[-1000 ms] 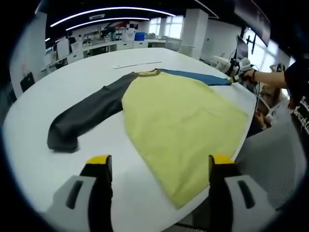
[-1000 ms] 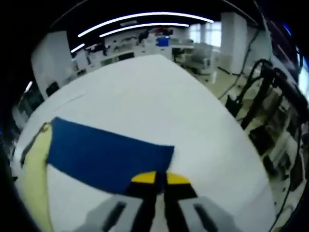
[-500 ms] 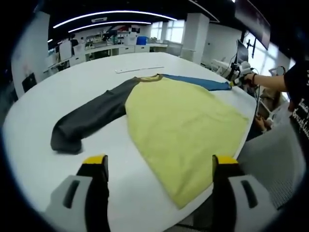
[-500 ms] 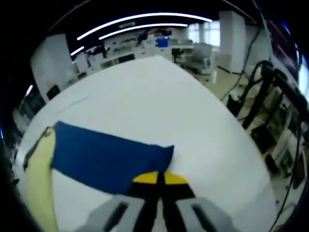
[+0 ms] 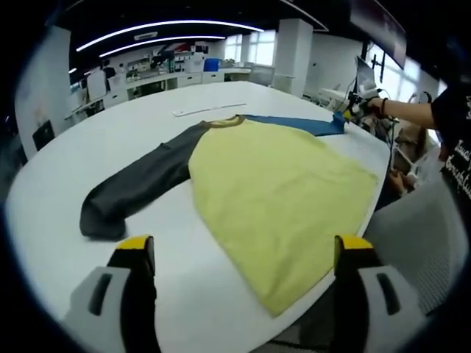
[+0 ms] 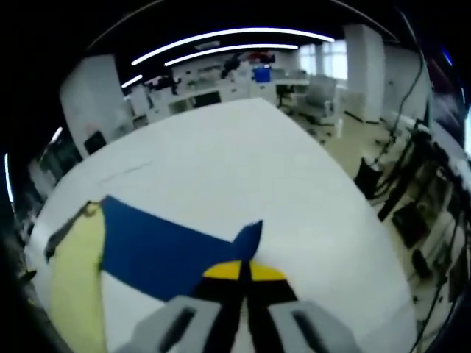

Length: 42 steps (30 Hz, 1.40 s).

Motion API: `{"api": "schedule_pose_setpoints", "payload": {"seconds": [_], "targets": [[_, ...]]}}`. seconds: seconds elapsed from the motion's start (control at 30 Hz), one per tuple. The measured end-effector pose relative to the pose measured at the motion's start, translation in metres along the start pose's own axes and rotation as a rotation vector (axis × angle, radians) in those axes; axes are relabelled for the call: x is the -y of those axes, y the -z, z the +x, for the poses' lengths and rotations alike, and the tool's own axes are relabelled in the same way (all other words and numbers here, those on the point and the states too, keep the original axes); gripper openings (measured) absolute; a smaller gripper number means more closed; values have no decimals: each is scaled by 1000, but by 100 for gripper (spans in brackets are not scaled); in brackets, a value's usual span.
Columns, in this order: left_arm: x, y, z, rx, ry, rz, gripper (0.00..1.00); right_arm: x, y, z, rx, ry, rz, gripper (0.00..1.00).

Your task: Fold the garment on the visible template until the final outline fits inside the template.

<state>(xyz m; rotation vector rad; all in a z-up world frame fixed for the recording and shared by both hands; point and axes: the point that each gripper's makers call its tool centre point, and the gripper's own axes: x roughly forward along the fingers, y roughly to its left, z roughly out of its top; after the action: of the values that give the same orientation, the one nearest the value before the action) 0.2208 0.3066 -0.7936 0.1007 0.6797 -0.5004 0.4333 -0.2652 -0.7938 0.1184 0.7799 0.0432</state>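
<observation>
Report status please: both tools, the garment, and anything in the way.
Right tool shut on blue sleeve, cuff lifted. Left tool open, hovering near the hem. Garment flat on white table, grey sleeve out. Nothing blocking.

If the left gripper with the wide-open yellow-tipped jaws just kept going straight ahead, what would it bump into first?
Probably the yellow body of the shirt, spread on the white table directly ahead of the left gripper. Its jaws stand wide apart, holding nothing. Depth is hard to judge; angled lower, it would meet bare table first.
</observation>
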Motion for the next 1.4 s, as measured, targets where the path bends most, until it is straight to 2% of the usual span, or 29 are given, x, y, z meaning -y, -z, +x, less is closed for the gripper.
{"api": "schedule_pose_setpoints", "payload": {"seconds": [0.13,0.23,0.33,0.6,0.7,0.73,0.87,1.03,1.4], "targets": [[-1,1,-3,2,-7,0,99,-5,-8,1,8,-17,-15,0],[-4,3,-4,0,-12,-5,99,-20,-8,-6,7,-28,-16,0],[-2,5,-6,-1,-16,-5,99,-20,-16,-1,9,-42,-26,0],[-1,7,-10,6,-23,-15,99,-51,-24,-7,12,-78,-59,0],[-1,8,-12,6,-22,-16,99,-54,-33,-1,16,-94,-66,0],[-1,8,-12,5,-24,-15,99,-65,-32,-6,18,-101,-72,0],[-2,8,-14,7,-30,-13,99,-77,-39,0,18,-125,-92,0],[-4,8,-16,20,-36,-12,99,-103,-39,0,11,-149,-125,0],[-5,8,-21,27,-47,-14,99,-140,-42,12,-7,-199,-167,0]]}}
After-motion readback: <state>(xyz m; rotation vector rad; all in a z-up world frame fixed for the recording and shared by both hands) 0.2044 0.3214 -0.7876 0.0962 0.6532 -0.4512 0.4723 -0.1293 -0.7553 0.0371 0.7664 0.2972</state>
